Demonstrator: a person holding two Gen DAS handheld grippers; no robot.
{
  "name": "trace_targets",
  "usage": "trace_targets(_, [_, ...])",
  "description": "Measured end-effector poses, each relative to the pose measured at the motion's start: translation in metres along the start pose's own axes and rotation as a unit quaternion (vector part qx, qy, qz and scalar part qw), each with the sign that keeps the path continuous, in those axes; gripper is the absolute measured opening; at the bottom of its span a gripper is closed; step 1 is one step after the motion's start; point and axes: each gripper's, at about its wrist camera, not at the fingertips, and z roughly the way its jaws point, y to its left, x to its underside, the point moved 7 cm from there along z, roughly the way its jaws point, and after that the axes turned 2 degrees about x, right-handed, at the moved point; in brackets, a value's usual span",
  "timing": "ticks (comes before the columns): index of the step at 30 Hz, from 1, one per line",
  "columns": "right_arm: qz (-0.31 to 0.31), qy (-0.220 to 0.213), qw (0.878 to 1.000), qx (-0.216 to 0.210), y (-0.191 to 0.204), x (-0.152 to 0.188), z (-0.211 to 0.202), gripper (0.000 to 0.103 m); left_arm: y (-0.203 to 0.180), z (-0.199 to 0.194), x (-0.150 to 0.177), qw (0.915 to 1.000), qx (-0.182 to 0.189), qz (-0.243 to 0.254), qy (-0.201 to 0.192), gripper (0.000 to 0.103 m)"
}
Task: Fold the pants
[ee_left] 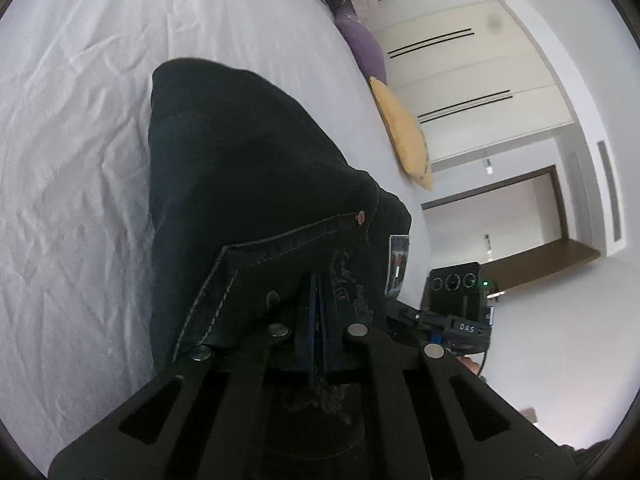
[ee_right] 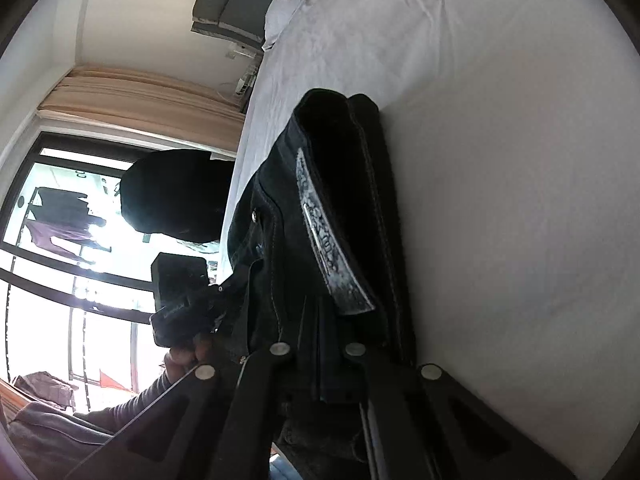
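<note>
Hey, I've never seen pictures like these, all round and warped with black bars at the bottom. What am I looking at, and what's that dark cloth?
There is no robot here. A person holds a hand-held gripper in each hand, and each has a wide-angle camera looking along its jaws, which is why the pictures are round and bent. One picture is from the left gripper, the other from the right gripper; the black bars at the bottom are the gripper's own frame. The dark cloth is a pair of pants, lying across a bed with a white sheet. Both grippers' jaws are closed on the waist end of the pants, where a pocket and a label show. In the left picture, a yellow cushion and a purple cushion sit at the bed's edge.
</note>
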Motion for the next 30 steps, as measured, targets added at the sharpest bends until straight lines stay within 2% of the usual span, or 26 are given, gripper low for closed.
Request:
trace_targets(1, [0.002, -0.002, 1.0, 0.002, 0.0, -0.001, -0.001, 0.0, -0.009, -0.004, 0.002, 0.9999, -0.002, 0.01, -0.003, 0.003])
trace_targets(4, [0.004, -0.009, 1.0, -0.001, 0.006, 0.005, -0.003, 0.0, -0.046, -0.024, 0.015, 0.9971, 0.041, 0.063, 0.003, 0.003])
trace_targets(7, [0.002, -0.015, 1.0, -0.012, 0.011, 0.01, -0.009, 0.0, -0.051, -0.024, 0.04, 0.9946, 0.053, 0.084, 0.032, 0.003])
trace_targets(10, [0.004, -0.022, 1.0, -0.018, 0.009, 0.013, -0.008, 0.0, -0.035, -0.015, 0.061, 0.9943, 0.025, 0.087, 0.055, 0.003])
trace_targets(12, [0.004, -0.02, 1.0, -0.012, 0.008, 0.012, -0.007, 0.0, -0.025, -0.011, 0.062, 0.9956, 0.027, 0.073, 0.053, 0.003])
trace_targets(16, [0.003, -0.019, 1.0, -0.007, 0.004, 0.01, -0.011, 0.0, -0.023, -0.004, 0.066, 0.9933, 0.012, 0.099, 0.059, 0.003])
trace_targets(18, [-0.004, -0.024, 1.0, -0.011, 0.01, 0.008, -0.017, 0.007, -0.031, -0.012, 0.064, 0.9942, 0.013, 0.096, 0.047, 0.003])
trace_targets(19, [-0.01, -0.032, 0.999, -0.015, 0.014, 0.009, -0.023, 0.021, -0.035, -0.016, 0.061, 0.9942, 0.016, 0.101, 0.035, 0.003])
trace_targets(20, [-0.015, -0.044, 0.999, -0.018, 0.019, 0.009, -0.031, 0.042, -0.038, -0.027, 0.058, 0.994, 0.016, 0.107, 0.021, 0.003])
trace_targets(21, [-0.019, -0.057, 0.998, -0.02, 0.023, 0.009, -0.042, 0.051, -0.036, -0.035, 0.057, 0.9942, 0.012, 0.107, 0.008, 0.006])
trace_targets(22, [-0.024, -0.069, 0.997, -0.019, 0.025, 0.008, -0.05, 0.061, -0.035, -0.043, 0.053, 0.9948, 0.008, 0.101, -0.002, 0.012])
trace_targets(23, [-0.029, -0.081, 0.996, -0.008, 0.025, 0.006, -0.059, 0.062, -0.03, -0.051, 0.05, 0.9958, 0.004, 0.091, -0.011, 0.033])
trace_targets(24, [-0.032, -0.089, 0.996, 0.0, 0.023, 0.003, -0.067, 0.062, -0.022, -0.056, 0.047, 0.9966, -0.005, 0.08, -0.022, 0.073])
trace_targets(25, [-0.028, -0.091, 0.995, 0.003, 0.019, 0.0, -0.071, 0.063, -0.014, -0.063, 0.042, 0.9967, -0.015, 0.066, -0.043, 0.089])
trace_targets(26, [-0.023, -0.09, 0.996, 0.01, 0.015, -0.003, -0.072, 0.066, -0.006, -0.068, 0.038, 0.9961, -0.021, 0.053, -0.067, 0.097])
trace_targets(27, [-0.015, -0.081, 0.996, 0.022, 0.009, -0.007, -0.07, 0.067, 0.002, -0.067, 0.035, 0.9964, -0.024, 0.038, -0.072, 0.097])
trace_targets(30, [-0.005, -0.042, 0.999, 0.033, 0.0, -0.014, -0.05, 0.067, 0.016, -0.05, 0.031, 0.9987, -0.032, 0.005, -0.04, 0.097])
